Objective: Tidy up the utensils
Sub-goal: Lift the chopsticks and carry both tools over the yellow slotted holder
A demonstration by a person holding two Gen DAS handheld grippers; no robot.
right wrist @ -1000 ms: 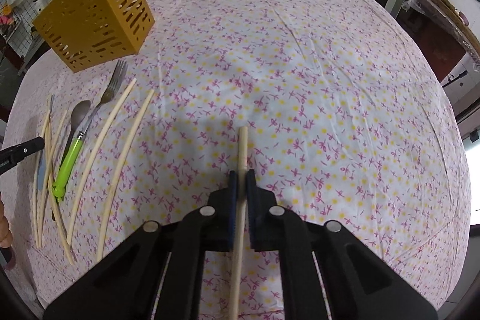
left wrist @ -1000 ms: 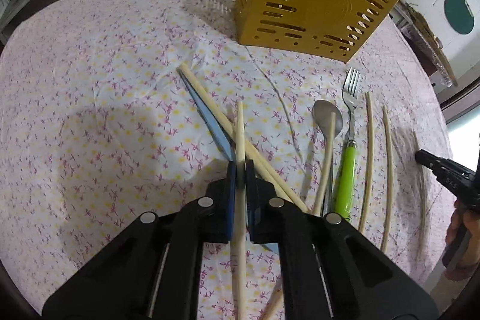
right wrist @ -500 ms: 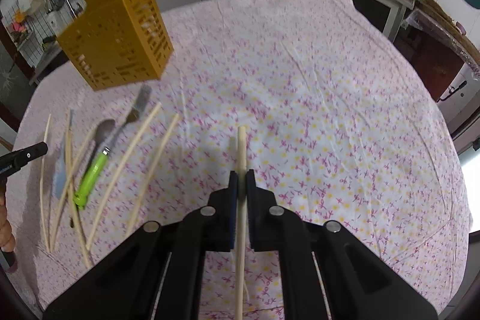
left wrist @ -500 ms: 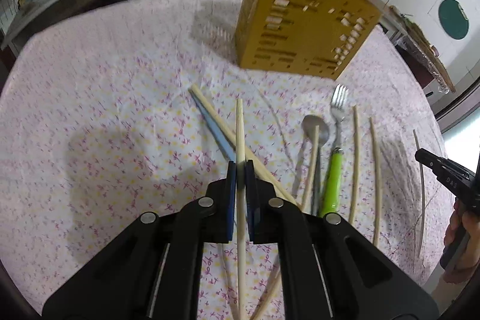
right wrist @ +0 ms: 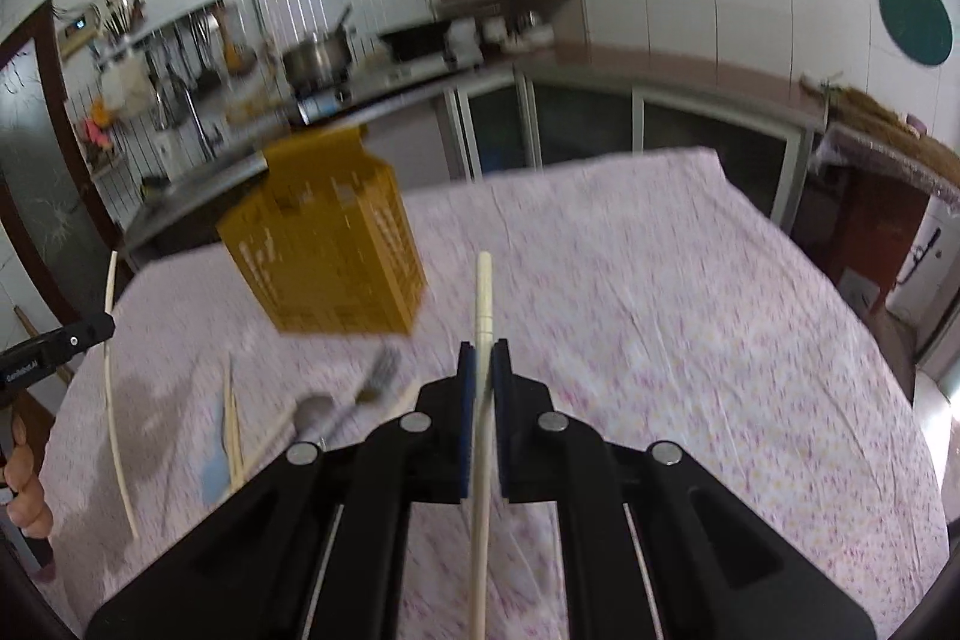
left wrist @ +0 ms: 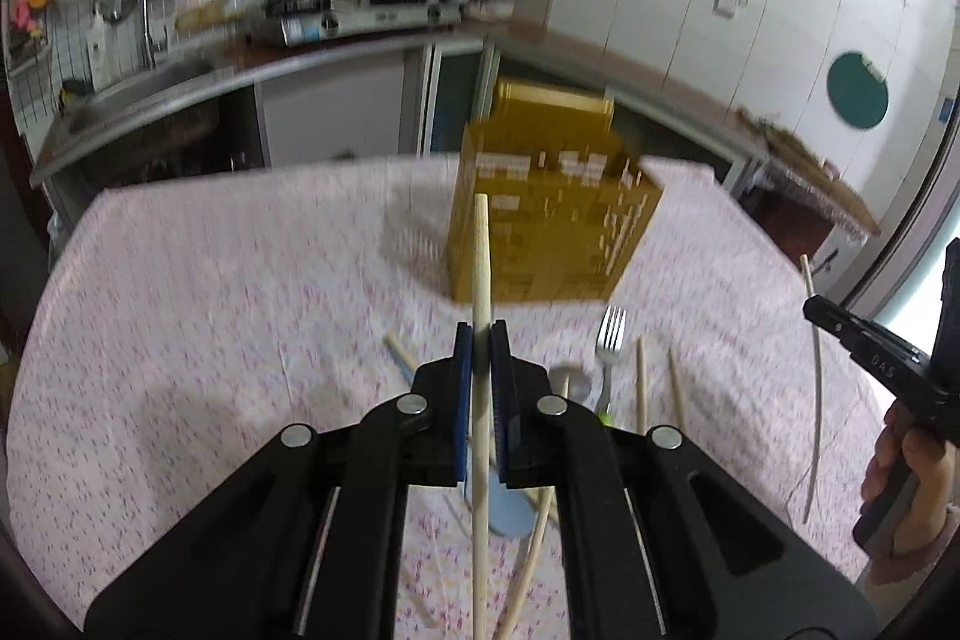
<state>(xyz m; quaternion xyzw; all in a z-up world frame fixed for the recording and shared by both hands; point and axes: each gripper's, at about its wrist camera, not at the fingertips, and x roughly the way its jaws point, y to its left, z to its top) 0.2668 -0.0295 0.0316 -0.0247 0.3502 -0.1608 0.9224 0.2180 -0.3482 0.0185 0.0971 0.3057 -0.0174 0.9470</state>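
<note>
My left gripper (left wrist: 480,334) is shut on a wooden chopstick (left wrist: 481,256), held above the table and pointing at the yellow slotted utensil basket (left wrist: 552,226). My right gripper (right wrist: 483,355) is shut on another wooden chopstick (right wrist: 483,292), lifted, with the basket (right wrist: 330,244) to its upper left. On the floral tablecloth lie a fork (left wrist: 609,340) with a green handle, a spoon (left wrist: 567,379), a blue utensil (left wrist: 507,511) and several loose chopsticks (left wrist: 641,382). The right gripper also shows at the right edge of the left wrist view (left wrist: 810,304), holding its chopstick.
The floral tablecloth (right wrist: 690,310) covers the whole table. Behind the table is a kitchen counter (left wrist: 270,64) with a sink, a pot and a stove. The utensils also show blurred in the right wrist view (right wrist: 312,412).
Both grippers have lifted and tilted up with their chopsticks. The views now look across the table toward the basket and the kitchen wall instead of down at the cloth.
</note>
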